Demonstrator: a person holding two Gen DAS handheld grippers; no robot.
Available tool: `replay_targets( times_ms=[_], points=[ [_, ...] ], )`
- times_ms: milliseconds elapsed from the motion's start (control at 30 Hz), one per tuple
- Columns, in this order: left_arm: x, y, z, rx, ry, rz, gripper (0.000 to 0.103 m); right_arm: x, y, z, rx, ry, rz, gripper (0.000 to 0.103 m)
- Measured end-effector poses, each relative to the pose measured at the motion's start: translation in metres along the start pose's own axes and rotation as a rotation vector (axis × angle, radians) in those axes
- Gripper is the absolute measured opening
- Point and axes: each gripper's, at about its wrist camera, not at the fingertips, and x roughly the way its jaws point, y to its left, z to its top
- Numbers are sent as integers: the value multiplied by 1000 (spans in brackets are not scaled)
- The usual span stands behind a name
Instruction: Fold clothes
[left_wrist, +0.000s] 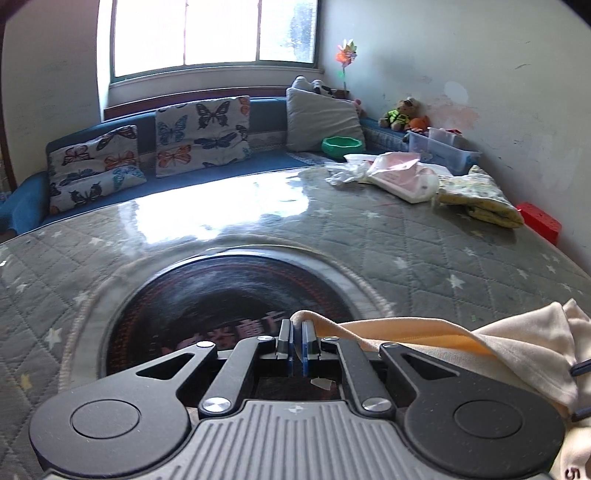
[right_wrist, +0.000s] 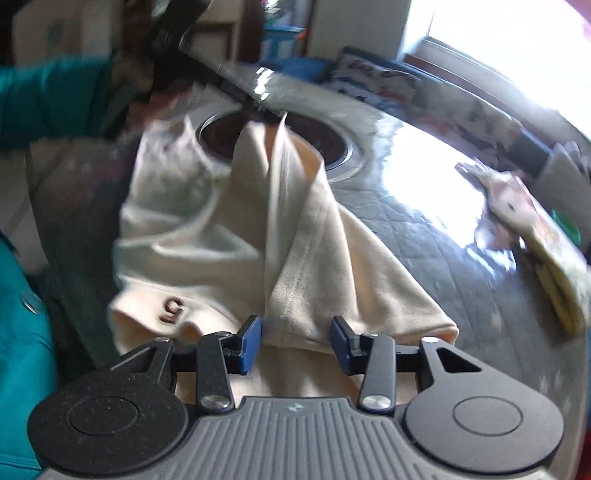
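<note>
A cream garment (right_wrist: 229, 229) with a dark "5" mark lies bunched on the grey quilted table cover (right_wrist: 443, 266). My left gripper (left_wrist: 297, 339) is shut on a yellow-cream edge of the garment (left_wrist: 424, 332), which trails off to the right. In the right wrist view the left gripper (right_wrist: 258, 107) holds a fold of the garment lifted into a peak. My right gripper (right_wrist: 297, 345) is open, its blue pads either side of the garment's near edge, which lies between the jaws.
A round black glass cooktop (left_wrist: 229, 306) is set into the table. Folded clothes (left_wrist: 476, 195) and pink packages (left_wrist: 399, 173) lie at the far right. A blue sofa with butterfly cushions (left_wrist: 201, 134) stands behind, with a green bowl (left_wrist: 341, 146) and a plastic box (left_wrist: 443, 149).
</note>
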Motion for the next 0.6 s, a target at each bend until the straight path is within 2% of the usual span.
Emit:
replay_targets(
  times_ms=[67,167,267,433,500,533,567,600],
  points=[
    [-2,10,-2,-11,3,23,5,7,0,11,-36,3,13,14],
    [-2,28,-6,-37,12,69,5,17,-15,42,-44,-55,9,9],
    [0,49,-5,-56,24,120,5,30,-46,78,32,-142,-17,7],
    [15,78,10,-59,35,208,5,70,-102,139,206,-266,-116,7],
    [25,86,18,-51,32,253,5,90,-125,156,317,-291,-127,9],
    [31,90,21,-48,34,275,5,101,-135,161,357,-287,-133,12],
    [36,95,24,-52,39,295,5,109,-141,163,384,-285,-151,23],
    [41,99,25,-61,47,304,5,116,-146,163,404,-278,-168,27]
  ],
)
